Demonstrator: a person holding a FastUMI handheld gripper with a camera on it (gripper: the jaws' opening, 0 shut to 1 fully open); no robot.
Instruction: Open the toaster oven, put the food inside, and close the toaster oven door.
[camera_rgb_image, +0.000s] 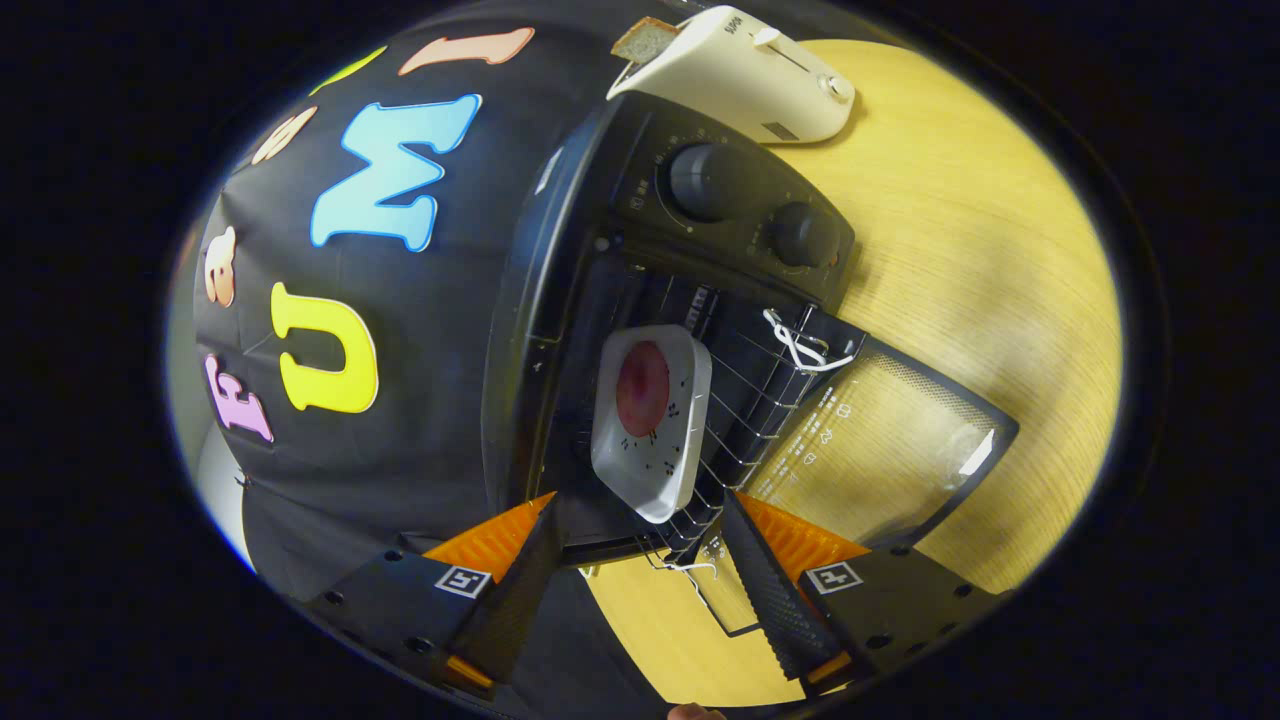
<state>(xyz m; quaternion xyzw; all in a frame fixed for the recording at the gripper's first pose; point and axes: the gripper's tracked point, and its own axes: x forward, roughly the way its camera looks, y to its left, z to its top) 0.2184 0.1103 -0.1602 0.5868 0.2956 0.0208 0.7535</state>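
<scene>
With the door (880, 450) dropped open, the tool (640, 560) is held spread and empty.
One plate (652, 425) of food (643, 388) is seen on the toaster oven (700, 300) rack at centre; two knobs (705, 180), one toaster (745, 75) upper right on the desk (980, 250).

Pop-up toaster (745, 75), cream-coloured, lay on bench (980, 250) just beyond black oven's control end. Slice of bread (645, 40) stuck out of slot at end nearest booth wall. Lever and round knob seen on toaster's narrow side. Bench top light wood, grain lines running across. Black cloth wall stood behind, touching bench edge.
</scene>
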